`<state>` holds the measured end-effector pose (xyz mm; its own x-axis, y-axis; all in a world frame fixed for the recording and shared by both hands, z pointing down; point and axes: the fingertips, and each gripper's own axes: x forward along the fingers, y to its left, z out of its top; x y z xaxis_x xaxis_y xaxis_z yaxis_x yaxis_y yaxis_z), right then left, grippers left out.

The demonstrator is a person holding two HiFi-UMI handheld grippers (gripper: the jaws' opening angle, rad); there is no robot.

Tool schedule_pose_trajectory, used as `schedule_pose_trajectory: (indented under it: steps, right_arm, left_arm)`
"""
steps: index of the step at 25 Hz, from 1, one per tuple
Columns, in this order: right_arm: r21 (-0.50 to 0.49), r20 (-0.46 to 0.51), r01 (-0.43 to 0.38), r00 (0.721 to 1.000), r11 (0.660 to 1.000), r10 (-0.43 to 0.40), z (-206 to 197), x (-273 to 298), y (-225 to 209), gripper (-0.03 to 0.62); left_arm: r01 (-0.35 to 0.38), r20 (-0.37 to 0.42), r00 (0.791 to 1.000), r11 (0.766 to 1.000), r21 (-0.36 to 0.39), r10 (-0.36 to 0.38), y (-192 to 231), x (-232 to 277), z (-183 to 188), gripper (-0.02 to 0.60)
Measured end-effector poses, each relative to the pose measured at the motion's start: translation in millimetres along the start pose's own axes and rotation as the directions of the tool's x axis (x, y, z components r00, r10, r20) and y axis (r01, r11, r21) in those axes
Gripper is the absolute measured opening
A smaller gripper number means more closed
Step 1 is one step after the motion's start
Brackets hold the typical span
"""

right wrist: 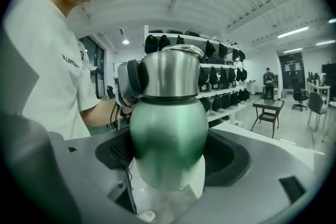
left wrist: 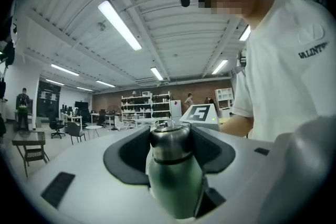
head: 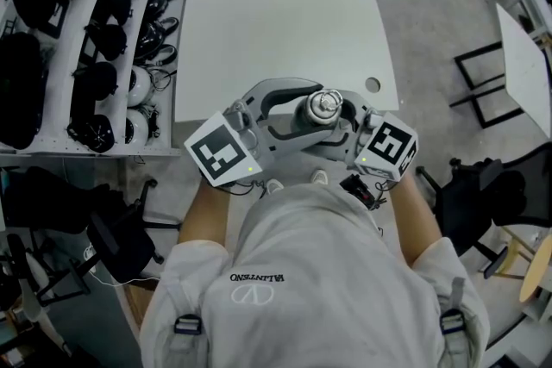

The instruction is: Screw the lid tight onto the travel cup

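- Cup [right wrist: 168, 128]: I'm holding it upright btwn both claws, off the table [head: 276, 21], just in front of the person's chest. Green glossy body, steel lid [right wrist: 170, 75] sitting on top.
- Right claw [right wrist: 170, 140]: clamping the green body, pads pressing on both sides.
- Left claw [left wrist: 170, 132]: clamping the lid, pads touching the steel.
- Handling, est.: metal, stiff, prob. middling weight. The glossy body is likely to slip under twist, so it's needing a firm body grip, w/ the turning done at the lid only.
- Table: white, lying below and beyond the cup, w/ a small hole [head: 373, 85] near its edge.
- Rack [head: 86, 39] of dark gear at left, chair [head: 483, 185] at right: both well apart, not obstructing.
- Nearest hazard, est.: the two claws crowding each other beside the lid.
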<state>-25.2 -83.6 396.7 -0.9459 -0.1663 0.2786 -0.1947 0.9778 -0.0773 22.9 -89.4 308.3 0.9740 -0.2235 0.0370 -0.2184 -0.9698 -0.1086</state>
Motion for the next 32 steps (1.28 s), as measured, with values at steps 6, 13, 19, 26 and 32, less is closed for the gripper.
schedule_pose_trajectory:
  steps: [6, 13, 19, 26, 32]
  right_arm:
    - [-0.085, -0.140, 0.233, 0.960, 0.969, -0.243, -12, 3, -36, 0.385]
    - [-0.133, -0.201, 0.432, 0.870, 0.892, -0.451, -21, 9, -57, 0.386]
    - [-0.125, -0.204, 0.488, 0.840, 0.864, -0.503, -23, 7, -62, 0.387]
    - [-0.021, -0.144, 0.343, 0.929, 0.939, -0.342, -23, 6, -47, 0.385]
    - [-0.004, -0.044, 0.148, 0.988, 0.989, -0.148, -7, 2, -25, 0.385]
  left_arm:
    - [-0.231, -0.147, 0.959, 0.969, 0.092, 0.242, 23, 3, -17, 0.264]
    - [-0.549, -0.253, 0.814, 0.835, -0.035, 0.524, 51, -2, -37, 0.308]
    - [-0.565, -0.233, 0.807, 0.825, -0.035, 0.543, 48, -1, -36, 0.259]
    - [-0.401, -0.199, 0.902, 0.915, -0.053, 0.383, 42, 4, -34, 0.256]
    - [-0.229, -0.131, 0.965, 0.973, 0.005, 0.228, 23, 9, -10, 0.255]
